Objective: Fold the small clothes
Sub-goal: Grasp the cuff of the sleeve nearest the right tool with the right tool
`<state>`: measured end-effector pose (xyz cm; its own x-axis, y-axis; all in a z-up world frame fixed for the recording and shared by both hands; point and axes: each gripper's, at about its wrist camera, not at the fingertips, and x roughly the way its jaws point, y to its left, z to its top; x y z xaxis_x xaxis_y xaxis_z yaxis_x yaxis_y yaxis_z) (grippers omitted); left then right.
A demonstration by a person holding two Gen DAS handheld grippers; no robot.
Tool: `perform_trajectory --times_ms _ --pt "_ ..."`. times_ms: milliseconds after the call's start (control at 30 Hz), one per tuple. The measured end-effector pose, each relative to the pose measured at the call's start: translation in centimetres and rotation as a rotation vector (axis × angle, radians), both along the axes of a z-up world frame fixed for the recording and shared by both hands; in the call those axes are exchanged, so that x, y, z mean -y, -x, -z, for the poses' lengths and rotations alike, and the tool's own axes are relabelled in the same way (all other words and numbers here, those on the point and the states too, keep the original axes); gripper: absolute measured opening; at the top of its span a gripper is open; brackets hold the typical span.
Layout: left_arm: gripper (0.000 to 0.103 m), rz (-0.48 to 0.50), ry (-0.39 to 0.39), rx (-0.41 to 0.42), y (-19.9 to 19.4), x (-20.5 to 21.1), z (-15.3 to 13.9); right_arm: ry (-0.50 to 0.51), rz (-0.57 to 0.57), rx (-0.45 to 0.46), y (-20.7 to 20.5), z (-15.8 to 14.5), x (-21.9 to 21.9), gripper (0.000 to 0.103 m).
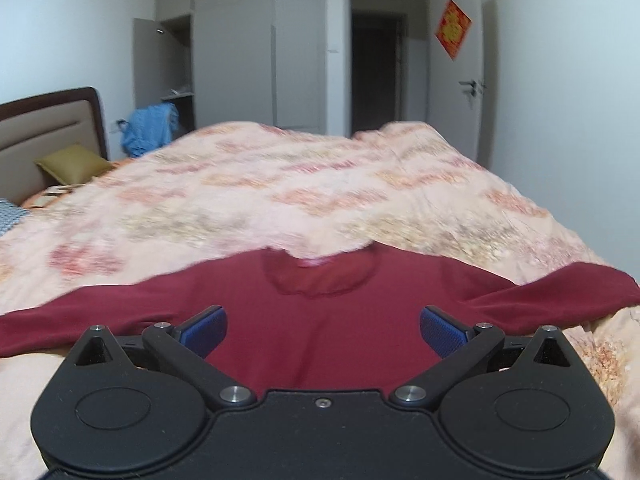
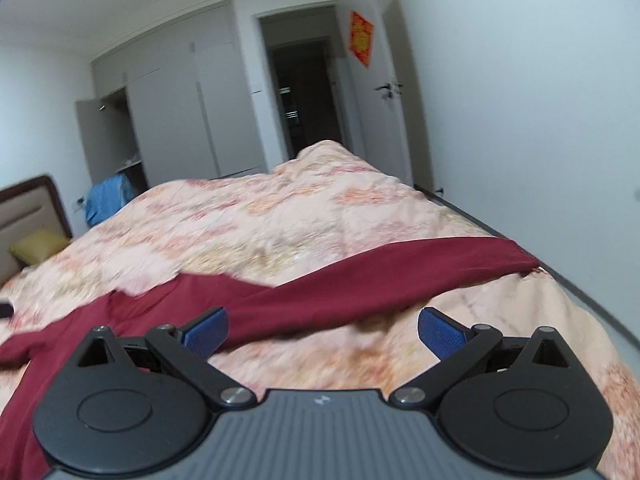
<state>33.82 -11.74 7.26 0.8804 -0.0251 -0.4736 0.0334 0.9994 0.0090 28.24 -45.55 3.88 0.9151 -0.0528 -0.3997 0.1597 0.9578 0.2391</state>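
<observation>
- Dark red shirt [image 1: 316, 320] lies spread flat on the bed quilt [image 1: 280, 184], collar away from the cameras, sleeves out to both sides
- Judged light, soft, limp; best pinched at a sleeve end or hem corner
- Left gripper [image 1: 323, 330] over the chest, jaws wide apart, empty
- Right gripper [image 2: 323, 332] beside the right sleeve [image 2: 380, 280], jaws wide apart, empty
- Hem hidden under the grippers; fabric blurred

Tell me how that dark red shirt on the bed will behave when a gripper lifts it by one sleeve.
The dark red shirt probably hangs limp: it lies flat, following the quilt. Its long sleeve would likely trail and drag. It looks thin, so probably light.
</observation>
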Motion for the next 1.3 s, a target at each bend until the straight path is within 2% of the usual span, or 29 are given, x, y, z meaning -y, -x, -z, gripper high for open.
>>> perform_trajectory --times_ms 133,300,567,667,733,767,800,833,900,933,1133,1200,1300 --pt "0.102 0.038 -0.006 -0.017 -3.9 2.7 2.2 -0.103 0.069 -0.039 -3.8 1.4 5.0 0.103" --pt "0.102 0.032 0.009 -0.06 -7.6 4.3 4.5 -0.263 0.191 -0.086 -7.6 3.8 11.2 0.103" --pt "0.102 0.015 0.04 -0.1 -9.1 4.4 7.5 -0.383 0.326 -0.065 -11.2 6.0 17.0 0.102" --pt "0.102 0.007 0.031 -0.129 -9.3 4.5 8.5 -0.467 0.418 -0.083 -12.3 7.2 18.5 0.088" --pt "0.102 0.004 0.032 -0.14 -9.3 4.4 8.8 -0.521 0.47 -0.083 -12.9 8.0 19.0 0.07" --pt "0.102 0.003 0.033 -0.141 -9.3 4.3 8.8 -0.515 0.489 -0.089 -13.3 8.1 19.1 0.065" --pt "0.102 0.002 0.035 -0.141 -9.3 4.3 8.8 -0.492 0.505 -0.099 -13.7 8.1 18.9 0.053" --pt "0.102 0.001 0.037 -0.14 -9.3 4.2 8.7 -0.466 0.513 -0.107 -14.1 8.0 18.8 0.035" --pt "0.102 0.002 0.045 -0.133 -9.2 4.0 8.4 -0.427 0.523 -0.118 -14.5 7.8 18.6 0.012" --pt "0.102 0.002 0.049 -0.129 -9.2 3.9 8.3 -0.425 0.515 -0.103 -14.1 7.4 18.6 0.008" --pt "0.102 0.021 0.05 -0.139 -8.9 3.7 7.8 -0.39 0.453 0.067 -9.2 3.4 17.2 0.007" --pt "0.102 0.051 0.047 -0.16 -8.8 3.7 7.9 -0.408 0.466 0.064 -7.5 3.4 17.3 0.007" --pt "0.102 0.085 0.039 -0.184 -8.6 3.7 8.1 -0.455 0.496 -0.006 -6.2 5.1 18.0 0.007"
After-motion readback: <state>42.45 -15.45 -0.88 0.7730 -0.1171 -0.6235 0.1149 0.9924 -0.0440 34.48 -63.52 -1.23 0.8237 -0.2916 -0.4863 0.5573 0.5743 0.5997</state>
